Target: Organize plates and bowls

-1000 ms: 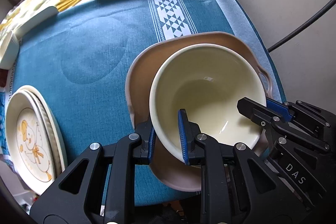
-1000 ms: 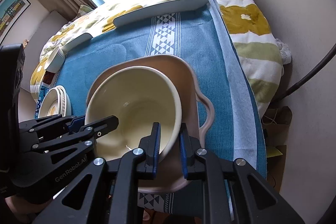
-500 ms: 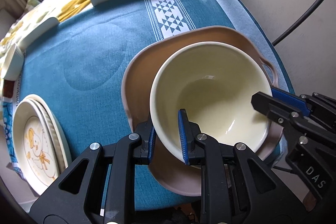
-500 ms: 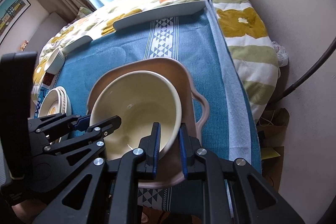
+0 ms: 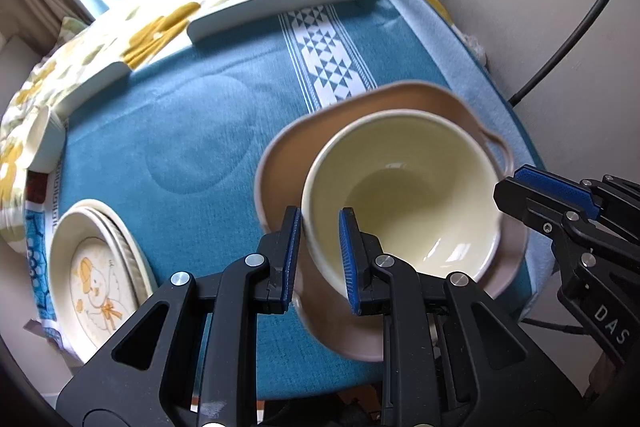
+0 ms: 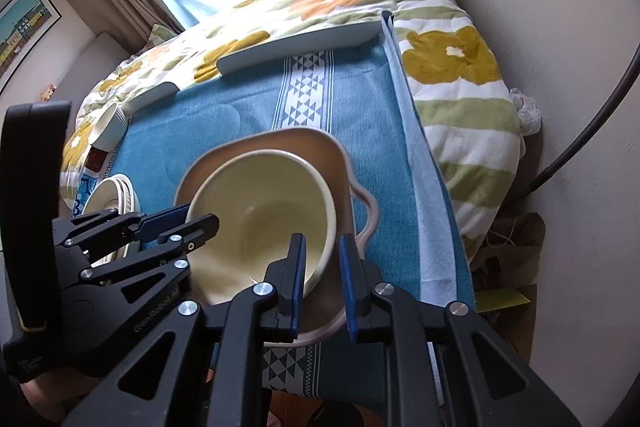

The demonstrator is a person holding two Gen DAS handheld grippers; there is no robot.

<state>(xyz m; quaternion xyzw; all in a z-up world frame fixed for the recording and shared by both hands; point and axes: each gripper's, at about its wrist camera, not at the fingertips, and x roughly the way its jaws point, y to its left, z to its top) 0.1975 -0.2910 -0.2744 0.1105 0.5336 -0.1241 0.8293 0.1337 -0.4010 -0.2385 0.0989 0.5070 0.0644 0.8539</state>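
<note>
Left wrist view puts the cream bowl (image 5: 404, 199) right in front of you, sitting inside the pink-brown handled dish (image 5: 280, 183) on the blue-clothed worktop (image 5: 168, 131). Your left claw (image 5: 320, 251) straddles the bowl's near rim, one blue pad outside and one inside, with a visible gap beside the rim, so it is narrow but not pinching. In the right wrist view your right claw (image 6: 323, 279) straddles the opposite rim (image 6: 320, 259) the same way, the inner pad close against the wall and the outer pad standing off from it over the dish. To the left of the dish, well apart, lies a stack of cream plates (image 5: 96, 267), the top one printed with a duck. A floral quilt (image 6: 460, 75) lies beyond the cloth.
</note>
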